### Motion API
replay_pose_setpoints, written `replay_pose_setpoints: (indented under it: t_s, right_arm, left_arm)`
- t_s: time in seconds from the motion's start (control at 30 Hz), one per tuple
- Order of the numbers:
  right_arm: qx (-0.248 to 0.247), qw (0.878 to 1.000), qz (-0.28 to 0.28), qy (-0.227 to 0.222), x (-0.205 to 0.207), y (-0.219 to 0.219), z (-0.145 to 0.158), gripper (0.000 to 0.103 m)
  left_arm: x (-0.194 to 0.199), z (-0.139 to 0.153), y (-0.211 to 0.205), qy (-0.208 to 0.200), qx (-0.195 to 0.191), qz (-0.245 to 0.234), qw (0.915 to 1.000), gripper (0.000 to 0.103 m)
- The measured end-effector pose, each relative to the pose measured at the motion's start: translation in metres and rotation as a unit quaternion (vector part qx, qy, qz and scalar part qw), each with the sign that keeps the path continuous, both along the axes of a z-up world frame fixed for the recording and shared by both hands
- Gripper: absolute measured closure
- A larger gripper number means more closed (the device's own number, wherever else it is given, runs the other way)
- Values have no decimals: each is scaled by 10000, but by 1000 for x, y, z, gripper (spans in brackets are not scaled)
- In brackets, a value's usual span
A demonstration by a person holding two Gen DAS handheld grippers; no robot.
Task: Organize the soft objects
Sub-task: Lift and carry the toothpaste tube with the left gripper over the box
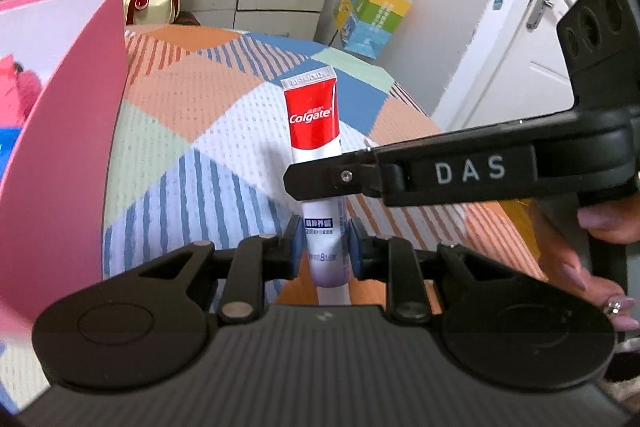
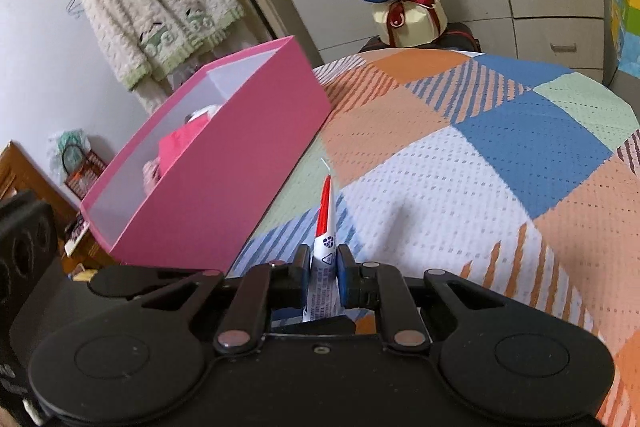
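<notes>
Two grippers share one toothpaste tube (image 1: 314,119). Left gripper (image 1: 325,251), lower centre of its own view, has its blue pads clamped on the white lower body of the tube, near the cap end. Right gripper (image 2: 324,261) is closed on the same tube (image 2: 325,217); in the left wrist view its black fingers (image 1: 332,177) cross the tube from the right edge of the frame, higher up than the left pads, just below the red printed band. A hand (image 1: 592,259) on the handle shows at lower right.

Tube stands roughly upright, crimped end up, held clear above the patchwork bedspread (image 1: 224,131); no part of it appears to rest on the bed.

Judgement: the double hold looks like support for a soft, squeezable item. One grip low, one grip higher keeps it from sagging or swinging during carry. It could equally be a handover between grippers; cannot tell which.

Pink box (image 2: 224,163) sits open at centre left of the right wrist view, on the bed, with pink and white soft items already inside. In the left wrist view its wall (image 1: 68,131) fills the left edge, so the tube is near it but not over the opening yet.

Likely destination: the box. Risk: too much squeeze near the cap.
</notes>
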State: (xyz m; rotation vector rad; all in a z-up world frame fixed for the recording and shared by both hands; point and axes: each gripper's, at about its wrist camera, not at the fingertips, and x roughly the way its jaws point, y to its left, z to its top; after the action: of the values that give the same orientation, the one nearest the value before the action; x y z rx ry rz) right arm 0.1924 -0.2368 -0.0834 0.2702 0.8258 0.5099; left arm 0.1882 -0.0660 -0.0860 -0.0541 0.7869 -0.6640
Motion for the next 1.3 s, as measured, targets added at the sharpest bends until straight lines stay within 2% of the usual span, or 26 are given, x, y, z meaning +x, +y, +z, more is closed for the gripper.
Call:
replay_pose_setpoints:
  t_s: [0.27,0.4,0.77,1.03,1.3]
  right_arm:
    - [-45,9989,458,-101,-41,24,21,85]
    - [66,9978,658,-68,-51,40,38,85]
    - [470,9888,1289,-586,-50,92,95,85]
    - [759,9848,1406,-685,-4,126,113,85]
    - [926,9870,1249,-398,69,148,106,85]
  left_arm:
    - [-39,18,30,97,64,-169,9998,81]
    - [-56,34,50,162,-1,-39,9999,81]
    - [-81,98,105,-571,455,453,9963,81]
    - [-45,119,139,-879,581,757,9915,81]
    - [28,115,160,-762,598,964,9906,81]
